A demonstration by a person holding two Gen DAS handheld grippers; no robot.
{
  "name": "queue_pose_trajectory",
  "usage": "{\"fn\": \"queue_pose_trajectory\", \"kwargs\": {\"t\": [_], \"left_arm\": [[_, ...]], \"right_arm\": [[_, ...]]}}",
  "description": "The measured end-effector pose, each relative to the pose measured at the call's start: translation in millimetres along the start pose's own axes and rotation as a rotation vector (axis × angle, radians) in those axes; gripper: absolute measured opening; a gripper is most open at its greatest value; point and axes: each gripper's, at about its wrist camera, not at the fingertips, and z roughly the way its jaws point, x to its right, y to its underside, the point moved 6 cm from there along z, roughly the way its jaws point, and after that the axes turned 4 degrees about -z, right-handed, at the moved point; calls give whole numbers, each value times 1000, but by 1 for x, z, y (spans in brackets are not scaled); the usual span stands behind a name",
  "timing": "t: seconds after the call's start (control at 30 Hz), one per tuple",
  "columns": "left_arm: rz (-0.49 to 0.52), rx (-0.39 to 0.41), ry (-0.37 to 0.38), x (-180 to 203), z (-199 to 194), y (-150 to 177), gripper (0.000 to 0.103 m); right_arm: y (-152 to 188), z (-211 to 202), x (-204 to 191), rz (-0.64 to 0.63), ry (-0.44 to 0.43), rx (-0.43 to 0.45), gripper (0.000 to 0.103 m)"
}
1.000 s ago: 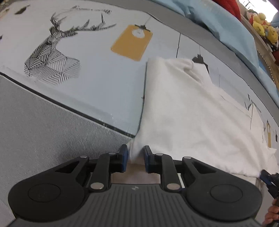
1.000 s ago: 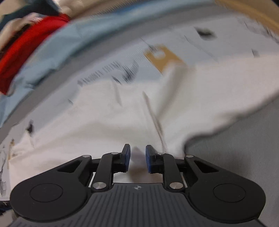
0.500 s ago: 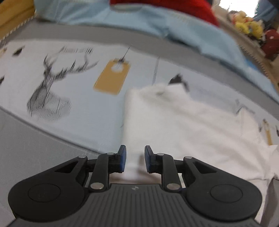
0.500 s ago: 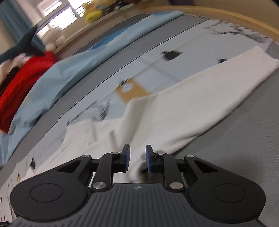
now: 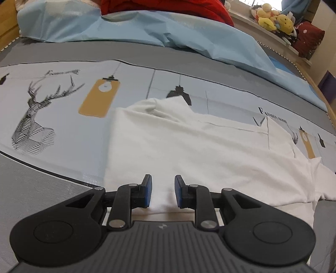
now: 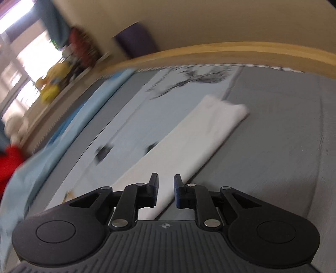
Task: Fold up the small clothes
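Observation:
A white garment (image 5: 189, 147) lies spread on the printed bedsheet (image 5: 69, 126), one side folded in along a straight left edge. My left gripper (image 5: 161, 192) is over its near hem, jaws a little apart, with white cloth showing between the blue pads (image 5: 148, 190); no grip is visible. In the right wrist view a long white sleeve (image 6: 199, 142) stretches away over the grey cover. My right gripper (image 6: 166, 189) is over the sleeve's near end, jaws a little apart, nothing clamped.
A light blue blanket (image 5: 147, 29) and a red cloth (image 5: 168, 6) lie at the bed's far side. Plush toys (image 5: 273, 16) sit on a shelf at the back right. The wooden bed frame (image 6: 231, 52) borders the grey cover (image 6: 283, 147).
Both grippers have lifted and tilted up. The right wrist view has swung to the right, from the garment's body to its outstretched sleeve. The jaws' spacing looks unchanged.

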Motion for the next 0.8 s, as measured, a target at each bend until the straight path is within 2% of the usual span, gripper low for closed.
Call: {"fn": "queue_pose_trajectory", "kwargs": {"t": [0.13, 0.23, 0.4, 0.53, 0.63, 0.67, 0.8], "left_arm": [[19, -4, 19, 7, 2, 3, 26], [35, 0, 28, 12, 3, 5, 26], [8, -15, 57, 14, 5, 5, 26], [22, -5, 70, 18, 4, 6, 26], [15, -3, 64, 14, 4, 4, 26], [9, -3, 62, 12, 4, 4, 26], [-10, 6, 67, 7, 0, -2, 26]], "right_arm": [[-10, 30, 38, 106, 28, 3, 28], [-8, 53, 55, 166, 46, -19, 28], [-17, 68, 61, 192, 44, 12, 28], [-26, 81, 65, 226, 24, 40, 28], [-30, 85, 63, 195, 31, 62, 20], [-30, 86, 62, 177, 41, 71, 9], [-29, 76, 69, 216, 51, 102, 6]]}}
